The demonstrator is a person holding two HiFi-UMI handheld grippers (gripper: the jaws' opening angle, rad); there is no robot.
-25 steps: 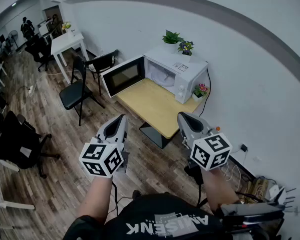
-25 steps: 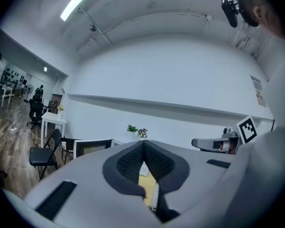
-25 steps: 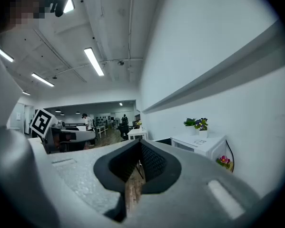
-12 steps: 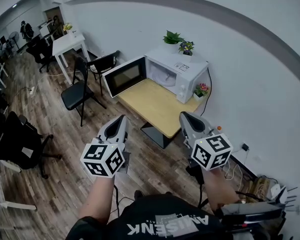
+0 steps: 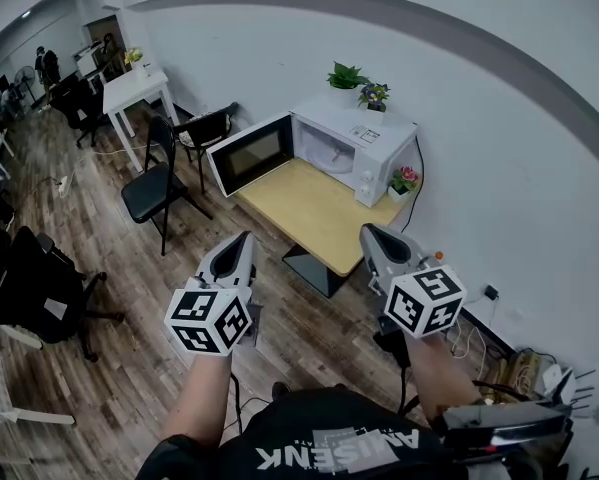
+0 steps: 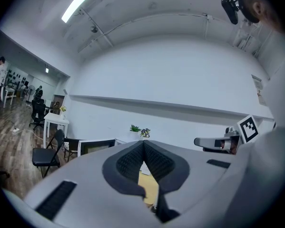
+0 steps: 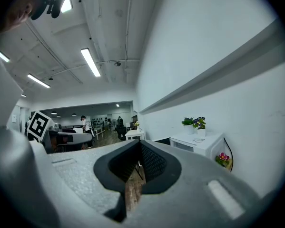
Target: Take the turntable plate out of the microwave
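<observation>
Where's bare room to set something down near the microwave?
The wooden table is bare from the microwave front to its near edge. Crowded: flower pot beside the microwave, two plants on its top, open door at left.

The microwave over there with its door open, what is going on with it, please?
A person stands back from the microwave, which sits on a wooden table with its door swung open. They hold a left gripper and a right gripper, both shut and empty, pointing toward it. Neither gripper touches anything, and the turntable plate inside is too small to make out.
</observation>
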